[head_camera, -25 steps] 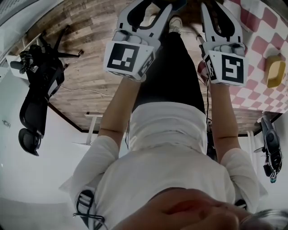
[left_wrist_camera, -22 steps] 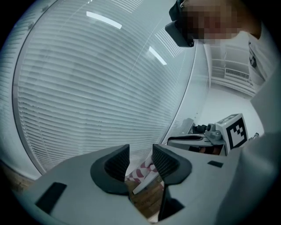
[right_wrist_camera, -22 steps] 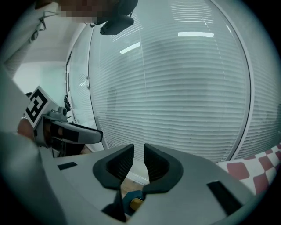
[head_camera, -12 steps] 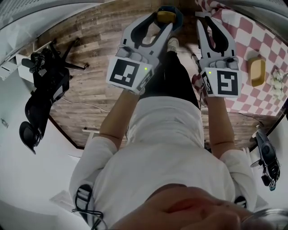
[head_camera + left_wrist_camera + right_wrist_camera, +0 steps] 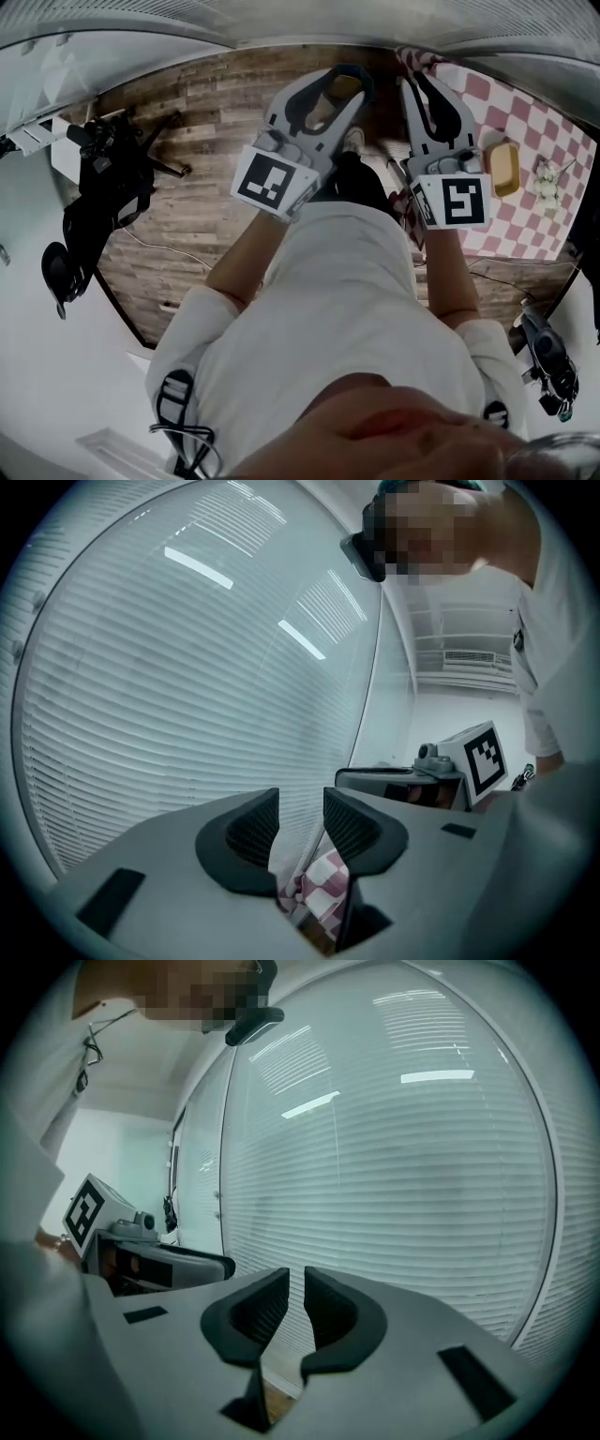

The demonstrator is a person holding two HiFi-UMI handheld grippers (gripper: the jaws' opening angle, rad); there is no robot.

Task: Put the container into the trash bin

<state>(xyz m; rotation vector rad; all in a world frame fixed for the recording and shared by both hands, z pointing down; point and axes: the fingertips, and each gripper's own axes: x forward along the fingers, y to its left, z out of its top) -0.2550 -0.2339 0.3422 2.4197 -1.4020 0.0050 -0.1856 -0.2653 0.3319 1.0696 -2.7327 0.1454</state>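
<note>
In the head view both grippers are held up side by side in front of the person's body. My left gripper [image 5: 339,92] has its jaws closing with nothing between them. Just past its tips, on the floor, is a round dark-rimmed bin [image 5: 353,71] with something yellow inside. My right gripper [image 5: 424,84] also has its jaws closing, with only a narrow gap and nothing in it. A yellow container [image 5: 506,167] lies on the red-and-white checked table [image 5: 530,117] to the right. In the gripper views, the left gripper [image 5: 302,808] and right gripper [image 5: 296,1288] face window blinds.
A black office chair [image 5: 89,206] stands on the wooden floor at the left. Small white things [image 5: 551,183] lie beside the yellow container. More dark gear [image 5: 548,361] sits at the lower right. White blinds [image 5: 187,667] fill the wall ahead.
Both grippers have risen together. The head view has tilted up, bringing more of the checked table and the bin into sight. Both pairs of jaws have narrowed.
</note>
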